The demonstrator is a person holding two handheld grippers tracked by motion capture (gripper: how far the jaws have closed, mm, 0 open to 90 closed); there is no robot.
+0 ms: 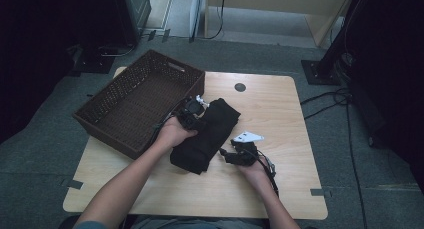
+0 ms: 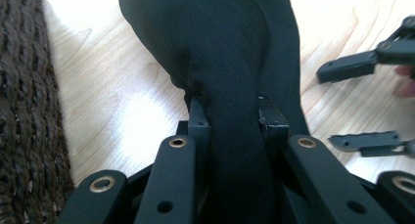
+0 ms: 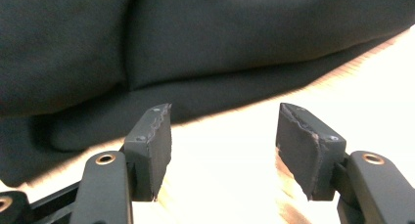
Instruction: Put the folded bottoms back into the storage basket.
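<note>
Pale wooden surface [image 1: 280, 119] lies under both grippers; no writing can be read anywhere. Left gripper [image 2: 230, 111] has its jaws clamped on a fold of the black cloth [image 1: 207, 134], which runs on past them. Right gripper [image 3: 222, 136] holds its jaws apart, bare wood between, the cloth just beyond. Farther left sits a brown woven basket [image 1: 107, 101].
</note>
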